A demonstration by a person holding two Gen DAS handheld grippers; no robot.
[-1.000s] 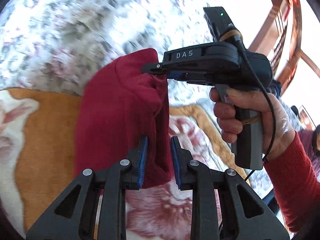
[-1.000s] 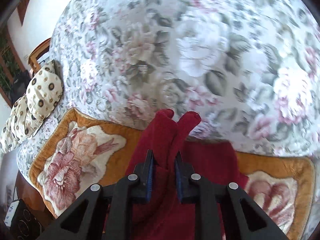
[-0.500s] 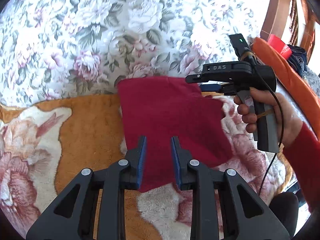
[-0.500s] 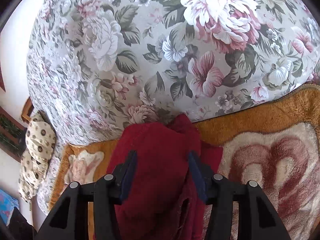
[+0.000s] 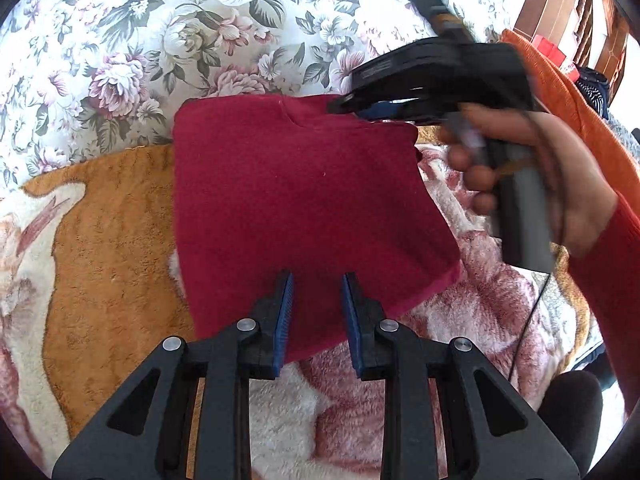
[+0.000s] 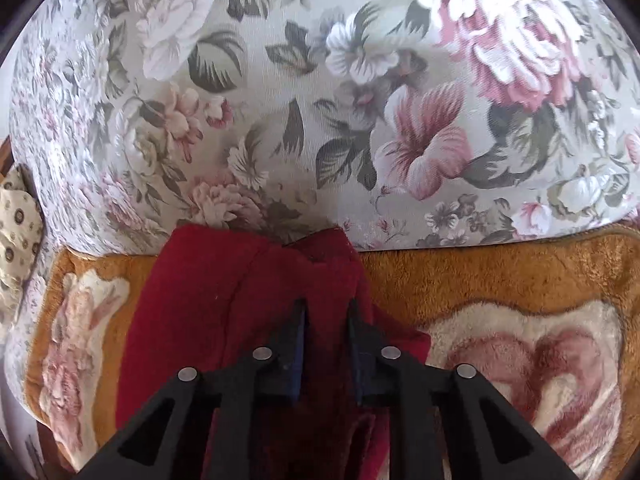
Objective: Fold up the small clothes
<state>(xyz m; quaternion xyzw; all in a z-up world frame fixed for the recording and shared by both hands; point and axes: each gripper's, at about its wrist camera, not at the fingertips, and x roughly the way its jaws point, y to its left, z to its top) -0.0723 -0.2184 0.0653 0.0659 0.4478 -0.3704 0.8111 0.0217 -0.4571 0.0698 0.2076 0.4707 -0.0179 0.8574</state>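
A dark red garment [image 5: 296, 200] lies folded flat on the orange and pink plush blanket [image 5: 104, 240], against the floral sofa back. My left gripper [image 5: 316, 292] is open, its blue pads just over the garment's near edge, holding nothing. My right gripper [image 5: 360, 106] shows in the left wrist view at the garment's far right corner, blurred by motion. In the right wrist view the right gripper [image 6: 326, 316] is open over the red garment [image 6: 224, 304], with cloth under and between the fingers but not pinched.
The floral sofa back [image 6: 320, 100] rises right behind the garment. A spotted cream cushion [image 6: 16, 232] lies at the far left. An orange cloth [image 5: 568, 92] and wooden furniture [image 5: 560, 4] stand at the right.
The garment was held up by the right gripper and has been laid down flat. The right gripper opened and let it go, then narrowed a little. The left gripper stayed open.
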